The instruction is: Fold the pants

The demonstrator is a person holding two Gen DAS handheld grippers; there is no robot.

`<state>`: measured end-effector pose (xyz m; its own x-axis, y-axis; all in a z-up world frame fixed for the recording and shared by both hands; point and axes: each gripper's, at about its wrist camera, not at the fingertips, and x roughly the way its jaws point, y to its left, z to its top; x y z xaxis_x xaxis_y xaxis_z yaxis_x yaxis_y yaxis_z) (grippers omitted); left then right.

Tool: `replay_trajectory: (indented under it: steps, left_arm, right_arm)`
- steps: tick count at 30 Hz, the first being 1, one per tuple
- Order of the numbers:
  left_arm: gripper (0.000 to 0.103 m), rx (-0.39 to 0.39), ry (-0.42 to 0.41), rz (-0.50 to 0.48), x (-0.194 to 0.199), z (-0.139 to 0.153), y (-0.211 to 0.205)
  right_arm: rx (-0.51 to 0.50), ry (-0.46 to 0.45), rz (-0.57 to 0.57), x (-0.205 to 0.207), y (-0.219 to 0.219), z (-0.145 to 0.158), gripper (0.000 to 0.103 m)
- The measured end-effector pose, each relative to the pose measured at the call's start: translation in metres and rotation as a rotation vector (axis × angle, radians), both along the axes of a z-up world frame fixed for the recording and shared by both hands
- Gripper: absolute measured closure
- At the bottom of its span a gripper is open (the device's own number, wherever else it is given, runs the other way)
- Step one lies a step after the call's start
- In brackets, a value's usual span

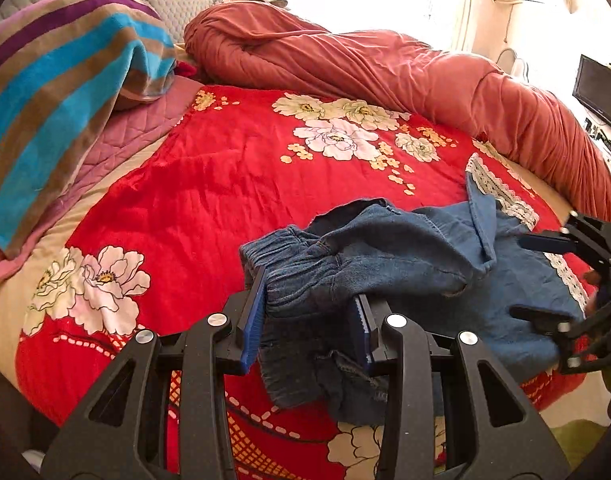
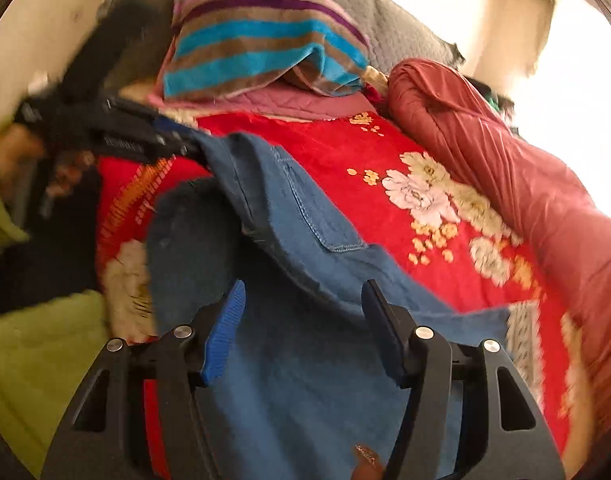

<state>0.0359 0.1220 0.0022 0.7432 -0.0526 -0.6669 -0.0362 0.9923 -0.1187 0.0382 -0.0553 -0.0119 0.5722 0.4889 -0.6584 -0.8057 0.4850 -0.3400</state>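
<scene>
Blue denim pants [image 1: 405, 264] with lace-trimmed cuffs lie crumpled on the red floral bedspread [image 1: 233, 184]. My left gripper [image 1: 309, 300] has its jaws apart around the bunched elastic waistband, with cloth filling the gap between them. My right gripper [image 1: 541, 280] is open at the right, over the leg part of the pants. In the right wrist view the right gripper [image 2: 303, 312] is open above the pants [image 2: 305, 360], and the left gripper [image 2: 177, 144] reaches in at the upper left, at the waistband end.
A rolled rust-red duvet [image 1: 385, 64] lies along the far side of the bed. A striped blue, brown and purple towel [image 1: 57, 88] covers a pillow at the left. A dark monitor [image 1: 601, 92] stands at the right. A green sleeve [image 2: 33, 360] shows at the left.
</scene>
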Motion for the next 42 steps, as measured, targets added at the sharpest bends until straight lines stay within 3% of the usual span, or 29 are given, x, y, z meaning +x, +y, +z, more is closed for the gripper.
replay_trajectory:
  steps: [3, 4, 5, 6, 14, 20, 26, 31, 34, 37, 42]
  left_arm:
    - [0.074, -0.007, 0.001, 0.000, 0.000, 0.000, 0.000]
    - [0.074, -0.012, 0.001, 0.000, 0.001, 0.000, 0.000]
    - [0.074, -0.018, 0.003, 0.000, 0.001, 0.000, 0.001]
    - [0.074, -0.024, 0.004, 0.001, 0.001, 0.000, 0.002]
    - [0.072, -0.011, 0.008, -0.015, -0.006, 0.006, 0.002]
    - [0.071, 0.015, 0.066, -0.025, -0.016, -0.004, -0.002]
    - [0.071, -0.003, 0.131, -0.003, -0.026, -0.022, 0.005]
    - [0.061, -0.018, 0.172, 0.014, -0.031, -0.032, 0.010]
    - [0.061, -0.027, 0.187, 0.033, -0.043, -0.034, 0.013]
    - [0.061, -0.039, 0.170, 0.080, -0.058, -0.028, 0.021]
    - [0.065, -0.042, 0.069, 0.113, -0.071, 0.012, 0.016]
  right_arm:
    - [-0.152, -0.073, -0.007, 0.015, 0.020, -0.026, 0.042]
    - [-0.200, -0.091, -0.028, 0.022, 0.025, -0.034, 0.051]
    - [-0.216, -0.064, -0.039, 0.029, 0.026, -0.038, 0.067]
    - [-0.198, -0.012, -0.039, 0.034, 0.025, -0.037, 0.102]
    - [0.074, 0.187, 0.050, 0.011, -0.018, 0.019, 0.101]
    - [0.031, 0.260, 0.146, -0.027, -0.009, -0.001, 0.101]
    - [0.034, 0.338, 0.153, -0.034, -0.001, -0.023, 0.101]
    - [-0.003, 0.372, 0.136, -0.036, 0.004, -0.044, 0.100]
    - [0.018, 0.382, 0.135, -0.038, 0.001, -0.044, 0.098]
    - [0.029, 0.384, 0.144, -0.039, -0.002, -0.042, 0.097]
    - [0.040, 0.394, 0.161, -0.040, -0.007, -0.039, 0.095]
